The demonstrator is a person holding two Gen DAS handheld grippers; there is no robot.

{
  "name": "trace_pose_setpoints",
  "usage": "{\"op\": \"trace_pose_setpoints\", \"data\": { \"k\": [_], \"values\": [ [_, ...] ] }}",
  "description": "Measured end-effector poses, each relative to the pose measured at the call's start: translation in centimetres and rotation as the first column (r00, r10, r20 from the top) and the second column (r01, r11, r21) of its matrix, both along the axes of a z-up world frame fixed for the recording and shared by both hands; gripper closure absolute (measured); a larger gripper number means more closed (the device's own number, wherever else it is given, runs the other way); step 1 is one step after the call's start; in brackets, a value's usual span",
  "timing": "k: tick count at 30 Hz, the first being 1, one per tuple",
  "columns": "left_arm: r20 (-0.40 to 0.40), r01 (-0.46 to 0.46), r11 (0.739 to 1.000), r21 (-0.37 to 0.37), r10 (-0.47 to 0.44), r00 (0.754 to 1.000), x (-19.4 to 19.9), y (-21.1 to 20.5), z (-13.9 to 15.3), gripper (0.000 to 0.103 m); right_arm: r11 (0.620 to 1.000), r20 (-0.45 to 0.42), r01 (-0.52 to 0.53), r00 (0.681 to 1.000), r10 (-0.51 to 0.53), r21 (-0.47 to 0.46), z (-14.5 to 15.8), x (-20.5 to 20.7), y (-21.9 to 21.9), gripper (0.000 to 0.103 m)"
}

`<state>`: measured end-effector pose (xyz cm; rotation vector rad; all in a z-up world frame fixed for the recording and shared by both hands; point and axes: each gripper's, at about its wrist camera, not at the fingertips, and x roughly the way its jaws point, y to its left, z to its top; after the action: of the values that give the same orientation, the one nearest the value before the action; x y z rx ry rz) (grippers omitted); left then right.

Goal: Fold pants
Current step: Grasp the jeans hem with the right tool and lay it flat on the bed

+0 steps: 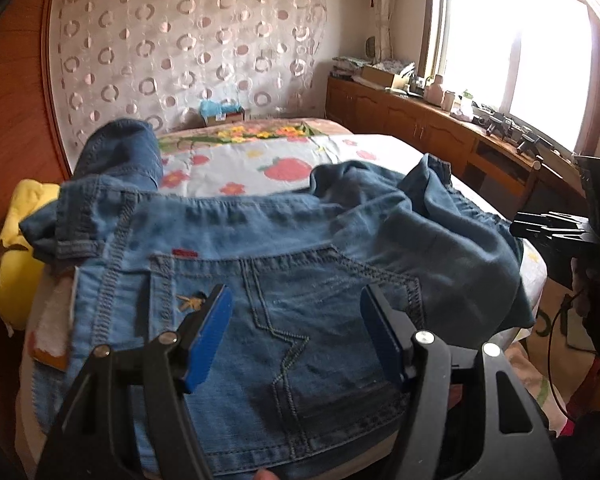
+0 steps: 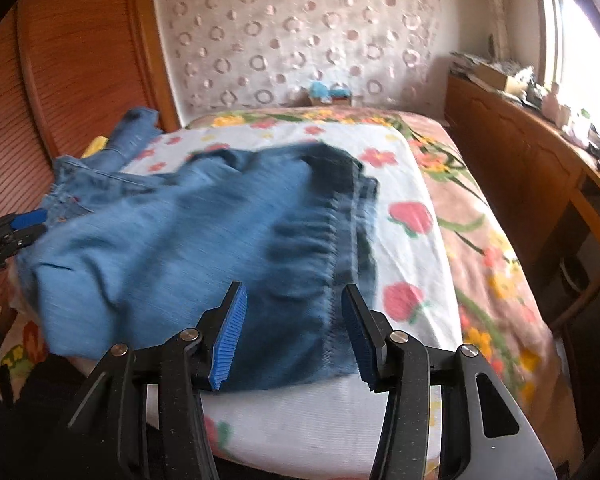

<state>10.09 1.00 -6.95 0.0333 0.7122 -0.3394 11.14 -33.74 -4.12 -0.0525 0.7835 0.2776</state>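
Observation:
Blue denim pants (image 1: 300,248) lie crumpled across the near end of the bed. In the left wrist view a back pocket (image 1: 320,312) with zigzag stitching faces up, and one leg (image 1: 120,152) runs off to the far left. My left gripper (image 1: 296,292) hovers open over that pocket, its blue pads apart and nothing pinched. In the right wrist view the pants (image 2: 188,248) show a gathered elastic waistband (image 2: 332,240). My right gripper (image 2: 293,286) stands open just above the cloth near that band. Each gripper shows at the other view's edge: the right gripper (image 1: 556,232), the left gripper (image 2: 16,228).
The bed (image 2: 420,248) has a white sheet with red flowers over a floral blanket. A yellow cushion (image 1: 20,248) sits at its left, against a wooden wardrobe (image 2: 80,60). A cluttered wooden cabinet (image 1: 440,120) runs under the window on the right. A small box (image 1: 224,114) stands by the curtained wall.

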Motion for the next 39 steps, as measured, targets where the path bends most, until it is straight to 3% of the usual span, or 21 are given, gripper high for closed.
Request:
{"op": "trace_pose_setpoints", "data": {
  "k": [11,13,15,19,24,29,31,34,36,38,39],
  "values": [
    [-0.066,-0.019,1.000,-0.007,0.018,0.998,1.0,0.9,-3.2,0.037,0.998,-0.066,0.059,0.996,-0.061,-0.034,-2.3,0.8,-1.8,0.053],
    [-0.064,-0.017,1.000,-0.008,0.017,0.998,1.0,0.9,-3.4,0.037,0.998,-0.077,0.046,0.996,-0.049,-0.031,-2.4,0.9,-1.8,0.067],
    [-0.063,-0.018,1.000,-0.005,0.018,0.998,1.0,0.9,-3.5,0.037,0.999,-0.081,0.025,0.996,-0.027,-0.022,-2.3,0.8,-1.5,0.090],
    [-0.063,-0.022,1.000,-0.002,0.022,0.998,1.0,1.0,-3.5,0.037,0.999,-0.023,0.008,1.000,-0.009,-0.052,-1.1,0.0,-1.2,0.095],
    [-0.063,-0.028,1.000,-0.002,0.028,0.998,1.1,1.2,-3.4,0.037,0.991,0.093,0.120,0.989,-0.115,-0.055,2.5,-1.4,-4.4,0.096],
    [-0.056,-0.027,1.000,-0.003,0.026,0.998,1.0,1.5,-3.0,0.037,0.987,0.012,0.157,0.988,-0.157,-0.029,1.7,-0.8,-7.7,0.096],
    [-0.049,-0.032,0.999,0.004,0.032,0.998,1.0,1.9,-2.5,0.037,0.985,-0.019,0.165,0.986,-0.166,-0.048,0.7,-0.6,-7.7,0.094],
    [-0.028,-0.051,0.999,0.003,0.051,0.998,0.8,2.8,-1.5,0.037,0.987,-0.032,0.154,0.987,-0.155,-0.036,0.1,-0.8,-7.3,0.080],
    [-0.018,-0.064,0.998,-0.005,0.064,0.998,0.8,3.8,-0.8,0.037,0.989,-0.010,0.151,0.989,-0.151,-0.007,0.7,-0.9,-7.2,0.049],
    [-0.004,-0.085,0.996,0.002,0.085,0.996,0.9,4.9,0.0,0.037,0.989,0.019,0.149,0.989,-0.149,0.017,1.4,-0.8,-7.1,0.038],
    [0.001,-0.091,0.996,0.005,0.091,0.996,1.0,5.3,0.3,0.037,0.989,0.037,0.147,0.988,-0.148,0.028,1.9,-0.7,-7.0,0.038]
  ]
}}
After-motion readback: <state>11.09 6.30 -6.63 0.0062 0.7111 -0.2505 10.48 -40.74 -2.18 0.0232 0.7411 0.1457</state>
